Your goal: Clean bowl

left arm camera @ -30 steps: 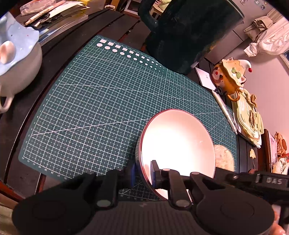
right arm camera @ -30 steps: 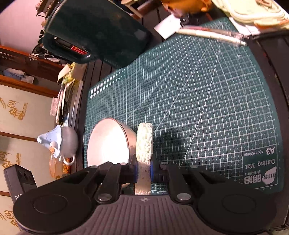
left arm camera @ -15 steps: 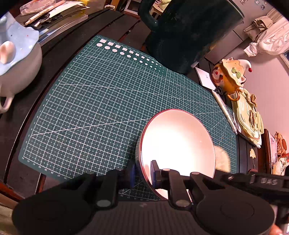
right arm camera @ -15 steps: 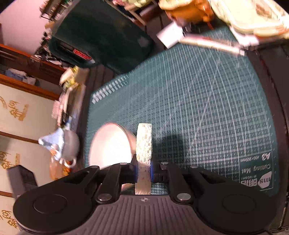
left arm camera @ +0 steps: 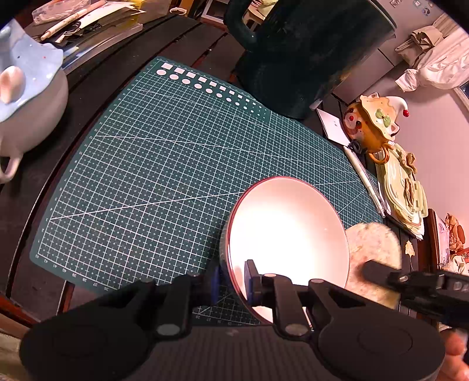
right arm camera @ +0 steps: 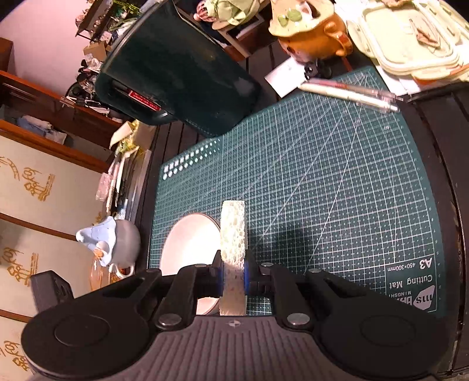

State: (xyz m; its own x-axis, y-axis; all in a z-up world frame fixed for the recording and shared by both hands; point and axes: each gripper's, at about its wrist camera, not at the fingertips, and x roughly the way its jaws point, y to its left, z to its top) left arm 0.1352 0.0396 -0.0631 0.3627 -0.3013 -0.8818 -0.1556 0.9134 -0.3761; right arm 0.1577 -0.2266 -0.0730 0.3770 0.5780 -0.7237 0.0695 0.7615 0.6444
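Left wrist view: bowl (left arm camera: 288, 234) rim pinched between narrow fingers (left arm camera: 251, 280); sponge (right arm camera: 233, 234) clamped in right fingers (right arm camera: 245, 275).

Dark slatted tabletop (left arm camera: 96, 88), largely covered by a green gridded cutting mat (left arm camera: 164, 175) marked A3. At 12 o'clock from the mat, a dark green container (left arm camera: 307, 49) overlapping its far edge. At 9 o'clock, a pale lidded pot (left arm camera: 26, 99) with a blue lid. At 10 o'clock, stacked papers and pens (left arm camera: 88, 20). At 2 o'clock, a white card (left arm camera: 332, 126) and an orange figurine pot (left arm camera: 372, 123). At 3 o'clock, a white pen (left arm camera: 366, 178) along the mat edge, beside stacked pale-green lids (left arm camera: 407, 196).
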